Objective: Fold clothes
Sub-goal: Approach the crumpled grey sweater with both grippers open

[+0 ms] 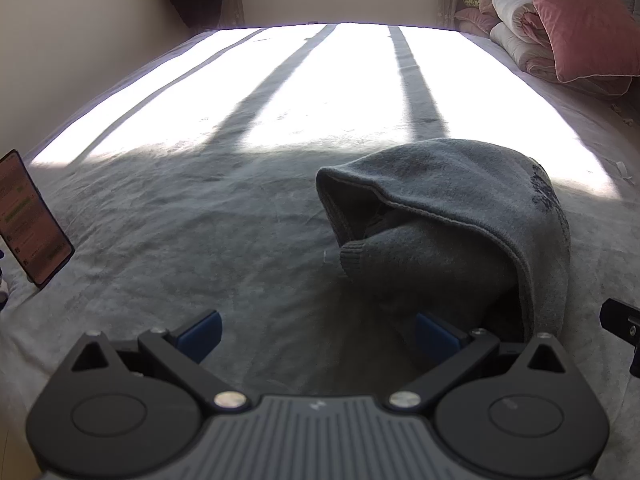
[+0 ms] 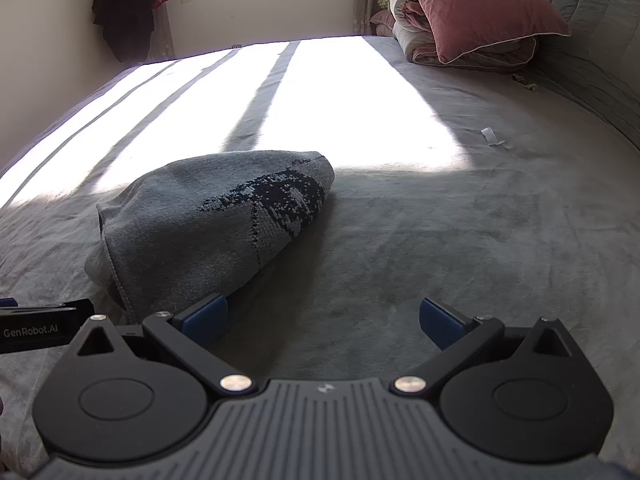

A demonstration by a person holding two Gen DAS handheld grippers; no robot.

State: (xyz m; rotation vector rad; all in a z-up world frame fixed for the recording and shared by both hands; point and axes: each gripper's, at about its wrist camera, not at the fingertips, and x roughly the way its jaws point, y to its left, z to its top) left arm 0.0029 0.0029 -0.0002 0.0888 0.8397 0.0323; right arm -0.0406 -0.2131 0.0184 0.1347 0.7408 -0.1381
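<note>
A grey knitted sweater (image 1: 448, 224) with a dark pattern lies folded in a bundle on the grey bedspread (image 1: 180, 240). In the left wrist view it sits ahead and to the right. My left gripper (image 1: 318, 334) is open and empty, its right blue pad (image 1: 434, 334) close beside the sweater's near edge. In the right wrist view the sweater (image 2: 208, 232) lies ahead and to the left. My right gripper (image 2: 324, 320) is open and empty, its left blue pad (image 2: 206, 318) close to the sweater's near corner.
A phone (image 1: 32, 220) with a lit screen stands at the bed's left edge. A pink pillow (image 2: 472, 8) on rolled quilts (image 1: 516, 32) lies at the far right. A quilted headboard (image 2: 600, 60) runs along the right. Bright sunlight covers the far bed. Small white scraps (image 2: 490, 136) lie on the bedspread.
</note>
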